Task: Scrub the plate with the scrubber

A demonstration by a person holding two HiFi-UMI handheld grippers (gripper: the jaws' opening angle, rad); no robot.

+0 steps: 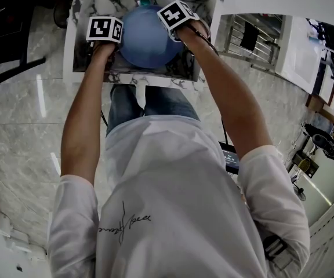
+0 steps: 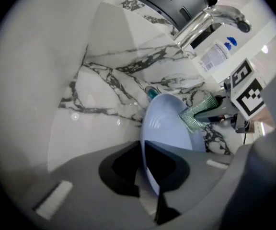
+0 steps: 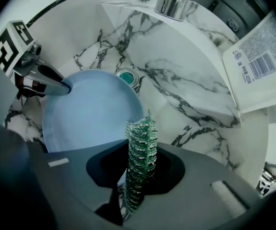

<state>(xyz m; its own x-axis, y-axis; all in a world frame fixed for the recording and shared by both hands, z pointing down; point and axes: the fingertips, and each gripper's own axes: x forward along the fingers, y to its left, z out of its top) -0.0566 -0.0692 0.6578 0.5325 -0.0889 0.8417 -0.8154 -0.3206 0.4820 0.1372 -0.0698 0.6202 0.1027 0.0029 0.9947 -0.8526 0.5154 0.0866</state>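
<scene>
Between the jaws of my left gripper (image 2: 150, 176) sits the near rim of the blue plate (image 2: 169, 123), clamped edge-on and tilted, hollow face toward my right gripper (image 3: 137, 190). Right jaws are clenched on the green mesh scrubber (image 3: 140, 147), which pokes out past the tips. Seen from the left gripper, its free end lies against the plate's far rim. Plate hangs inside the marble sink (image 3: 176, 80); can't tell whether its far edge touches the sink.

My read: scrubbing stroke.
- Left grip must be firm, since a thin, slick rim could pivot.
- Press the floppy mesh flat and use short sweeps toward the left jaws, stopping short of them.

Around: teal drain (image 3: 127, 75) just beyond the plate; faucet (image 2: 205, 20) above and ahead; labelled bottle (image 3: 258, 61) right of the right gripper. The sink walls and faucet look likely to limit my swing.
</scene>
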